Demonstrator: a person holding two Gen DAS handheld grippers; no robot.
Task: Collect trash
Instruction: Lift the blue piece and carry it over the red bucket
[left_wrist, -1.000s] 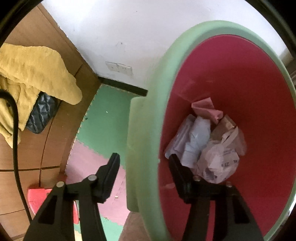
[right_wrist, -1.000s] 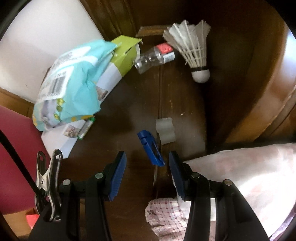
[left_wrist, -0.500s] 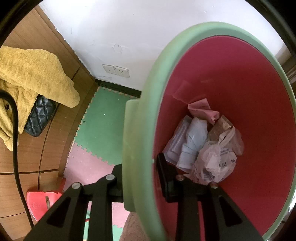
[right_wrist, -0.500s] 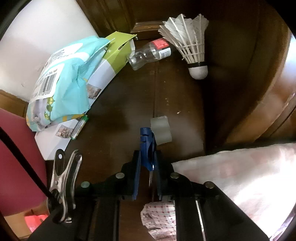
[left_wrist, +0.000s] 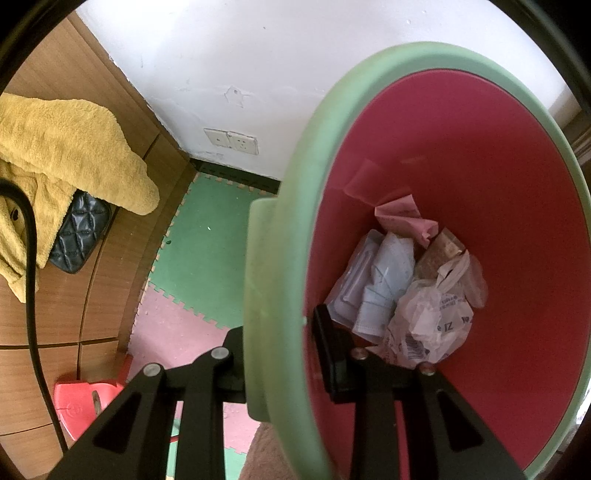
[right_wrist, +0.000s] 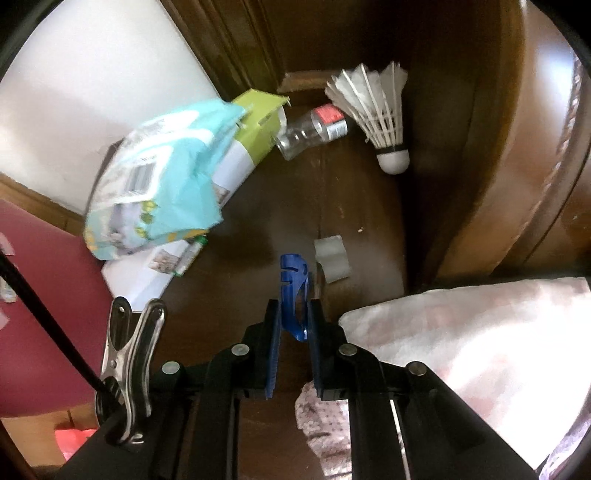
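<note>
Left gripper (left_wrist: 280, 354) jaws clamped on bin rim (left_wrist: 295, 206); right gripper (right_wrist: 293, 314) jaws pinch blue clip (right_wrist: 293, 291). Thin edge-on grip, clip could twist out mid-carry.

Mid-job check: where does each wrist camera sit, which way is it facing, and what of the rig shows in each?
Left wrist: on the left gripper, looking steeply down into the bin; its black fingers clamp the green rim.
Right wrist: on the right gripper, looking steeply down at the dark wooden surface; its blue-padded fingers pinch a blue clip.
Shared: a red container at the right view's left edge may be the same bin; unconfirmed.
</note>
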